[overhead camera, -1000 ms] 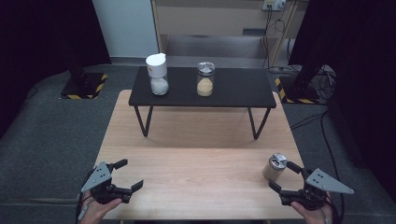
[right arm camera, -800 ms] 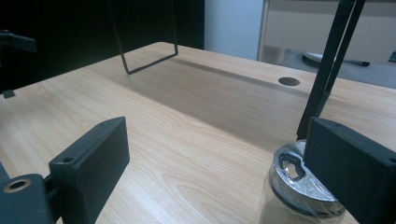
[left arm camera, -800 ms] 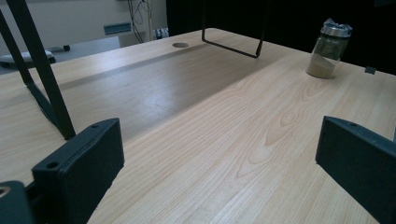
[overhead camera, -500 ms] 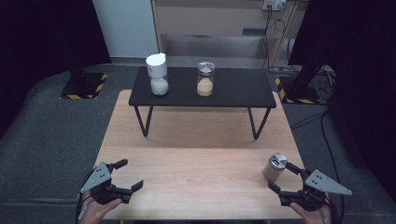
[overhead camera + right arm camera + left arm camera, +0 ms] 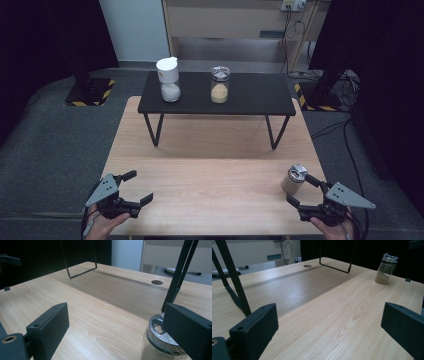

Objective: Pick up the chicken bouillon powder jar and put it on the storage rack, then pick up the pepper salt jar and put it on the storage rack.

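Note:
A small glass jar (image 5: 293, 180) with a silver lid and tan powder stands near the wooden table's front right corner. My right gripper (image 5: 298, 188) is open, with the jar just inside its jaws and not squeezed. In the right gripper view the jar (image 5: 156, 343) sits low at the right, partly behind the right jaw of that gripper (image 5: 115, 325). My left gripper (image 5: 140, 186) rests open and empty near the front left corner. In the left gripper view the same jar (image 5: 385, 269) stands far across the table, beyond that gripper (image 5: 327, 327).
A low black shelf (image 5: 250, 95) on wire legs stands across the back of the wooden table (image 5: 210, 165). On it are a white-lidded jar of white powder (image 5: 169, 80) and a glass jar of yellow powder (image 5: 220, 85). Dark floor surrounds the table.

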A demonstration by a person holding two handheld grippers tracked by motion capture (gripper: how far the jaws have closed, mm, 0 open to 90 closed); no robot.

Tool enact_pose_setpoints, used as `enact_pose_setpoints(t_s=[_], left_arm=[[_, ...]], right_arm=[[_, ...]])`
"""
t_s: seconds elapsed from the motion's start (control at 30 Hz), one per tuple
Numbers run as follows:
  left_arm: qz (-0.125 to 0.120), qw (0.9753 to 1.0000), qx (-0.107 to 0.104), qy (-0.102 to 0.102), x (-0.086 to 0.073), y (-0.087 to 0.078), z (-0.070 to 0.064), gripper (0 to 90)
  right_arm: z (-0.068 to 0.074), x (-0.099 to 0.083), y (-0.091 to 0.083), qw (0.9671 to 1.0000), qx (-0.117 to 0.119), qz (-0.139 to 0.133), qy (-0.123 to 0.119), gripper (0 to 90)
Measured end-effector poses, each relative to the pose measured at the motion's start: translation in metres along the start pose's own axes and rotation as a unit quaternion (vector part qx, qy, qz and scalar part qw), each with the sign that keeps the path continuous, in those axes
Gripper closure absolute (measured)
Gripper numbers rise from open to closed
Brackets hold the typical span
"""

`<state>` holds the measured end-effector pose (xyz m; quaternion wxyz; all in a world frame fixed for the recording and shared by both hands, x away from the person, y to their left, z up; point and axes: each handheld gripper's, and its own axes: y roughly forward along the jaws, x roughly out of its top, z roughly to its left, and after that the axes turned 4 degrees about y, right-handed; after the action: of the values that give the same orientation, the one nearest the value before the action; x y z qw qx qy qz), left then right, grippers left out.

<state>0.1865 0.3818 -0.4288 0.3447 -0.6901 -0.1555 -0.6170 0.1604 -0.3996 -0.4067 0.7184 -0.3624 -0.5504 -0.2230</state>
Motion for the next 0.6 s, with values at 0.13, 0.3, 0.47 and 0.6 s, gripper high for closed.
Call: enact_pose_setpoints(t_s=[0.13,0.3,0.47,0.6], left_arm=[[0.0,1.0,0.0,0.0,-0.0001,0.0004,0.0004,0.0],[-0.002,1.0,0.0,-0.001,-0.0004,-0.0001,0.0005,0.0],[-0.001,1.0,0.0,-0.001,-0.0001,-0.0006,0.0002,0.0],[-0.002,1.0,0.001,-0.003,-0.0004,-0.0009,0.0003,0.0]], right_arm=[[0.0003,0.0002,-0.0007,1.0,0.0,-0.002,-0.001,7.3],[0.0006,0.0002,-0.0022,1.0,-0.002,-0.006,0.002,7.3],[0.002,0.0023,-0.003,1.0,-0.002,-0.007,0.003,6.5],[0.0034,0.0059,-0.0033,0.9999,-0.002,-0.005,0.01,4.5]])
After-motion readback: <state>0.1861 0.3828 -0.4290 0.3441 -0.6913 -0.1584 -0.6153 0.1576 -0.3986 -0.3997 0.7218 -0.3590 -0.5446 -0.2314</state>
